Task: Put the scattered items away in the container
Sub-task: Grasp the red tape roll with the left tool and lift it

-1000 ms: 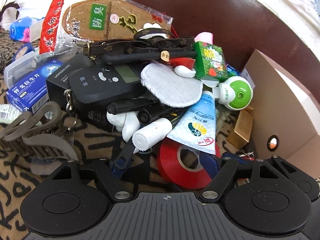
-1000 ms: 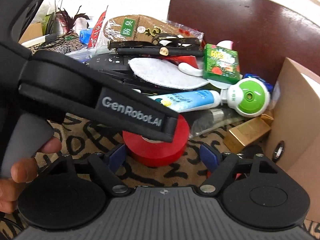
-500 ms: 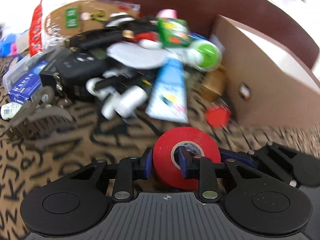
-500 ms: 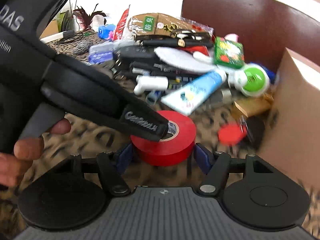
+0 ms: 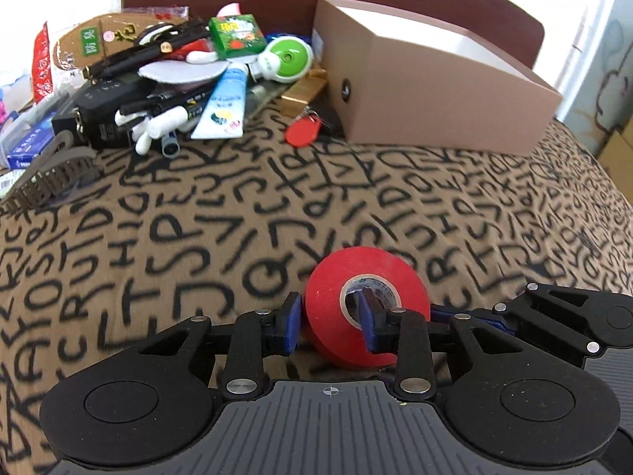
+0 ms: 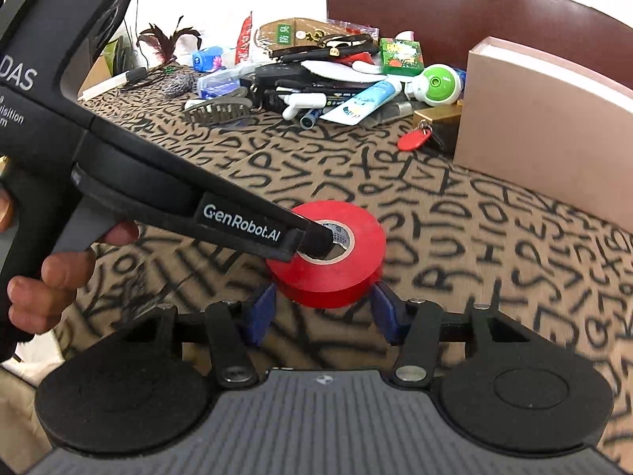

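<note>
Red and glossy, the roll of vinyl tape with a white printed cardboard core (image 5: 366,301) is pinched by the left hand-held gripper (image 5: 330,326): one blue pad presses the outer wall, the other sits inside the core, so the grip is across one side of the ring. The roll hangs over the brown letter-patterned cloth (image 5: 198,229) of the tabletop, well apart from the heap of scattered items (image 5: 190,79) at the far edge. From the right wrist view the same roll (image 6: 328,253) lies flat-faced between the spread blue pads of the right hand-held gripper (image 6: 322,310), which is released and holds nothing; its pads flank the roll without clearly touching it.

The step in hand looks like the carry: one item is picked and needs to go to the tan cardboard box (image 5: 427,87) standing to the right of the heap. Judging from these views, the next move calls for lifting over the box's near wall and letting go above the opening. Since only one wall of the ring is clamped, the roll may swing or twist during travel.
</note>
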`<act>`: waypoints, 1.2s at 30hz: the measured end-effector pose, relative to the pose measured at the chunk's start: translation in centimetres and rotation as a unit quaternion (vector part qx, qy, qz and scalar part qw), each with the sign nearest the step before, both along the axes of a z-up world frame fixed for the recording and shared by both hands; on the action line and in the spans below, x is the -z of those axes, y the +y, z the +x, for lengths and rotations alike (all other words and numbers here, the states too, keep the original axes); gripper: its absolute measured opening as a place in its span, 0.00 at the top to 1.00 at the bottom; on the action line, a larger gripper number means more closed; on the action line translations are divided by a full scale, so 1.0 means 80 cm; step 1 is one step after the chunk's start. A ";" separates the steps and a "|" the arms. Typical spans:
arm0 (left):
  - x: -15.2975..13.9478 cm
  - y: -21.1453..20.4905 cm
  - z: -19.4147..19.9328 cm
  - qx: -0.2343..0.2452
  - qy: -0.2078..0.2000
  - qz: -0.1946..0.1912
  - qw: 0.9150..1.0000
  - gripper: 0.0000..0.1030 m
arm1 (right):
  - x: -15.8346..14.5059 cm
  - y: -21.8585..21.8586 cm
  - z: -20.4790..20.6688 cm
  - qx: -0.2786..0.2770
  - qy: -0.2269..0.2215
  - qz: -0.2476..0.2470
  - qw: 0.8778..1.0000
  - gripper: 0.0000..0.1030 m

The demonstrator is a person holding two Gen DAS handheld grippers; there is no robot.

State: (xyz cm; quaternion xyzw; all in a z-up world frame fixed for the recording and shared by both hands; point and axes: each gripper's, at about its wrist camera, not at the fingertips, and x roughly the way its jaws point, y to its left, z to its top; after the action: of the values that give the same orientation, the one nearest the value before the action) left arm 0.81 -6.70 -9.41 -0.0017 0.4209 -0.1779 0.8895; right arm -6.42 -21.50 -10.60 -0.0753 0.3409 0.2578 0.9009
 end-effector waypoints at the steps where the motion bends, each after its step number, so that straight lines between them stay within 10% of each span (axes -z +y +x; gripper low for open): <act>1: 0.000 0.000 -0.005 0.001 0.000 0.001 1.000 0.70 | 0.000 0.000 -0.005 -0.002 0.000 0.000 1.000 0.43; 8: -0.007 0.019 -0.015 -0.018 0.003 -0.020 1.000 0.55 | -0.014 -0.024 -0.011 0.055 -0.007 0.003 0.998 0.42; 15: -0.007 0.021 -0.013 -0.002 0.010 -0.037 0.999 0.72 | -0.024 -0.036 0.015 0.113 -0.002 0.058 0.992 0.53; 36: -0.006 0.027 -0.005 0.038 0.023 -0.045 0.998 0.64 | -0.014 -0.032 0.047 0.113 0.059 0.102 0.987 0.69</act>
State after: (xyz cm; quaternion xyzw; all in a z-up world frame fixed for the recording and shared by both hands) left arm 0.41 -4.55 -8.96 -0.0294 0.4325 -0.2299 0.8714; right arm -2.70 -24.04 -9.50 0.0716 0.3720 0.1918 0.9054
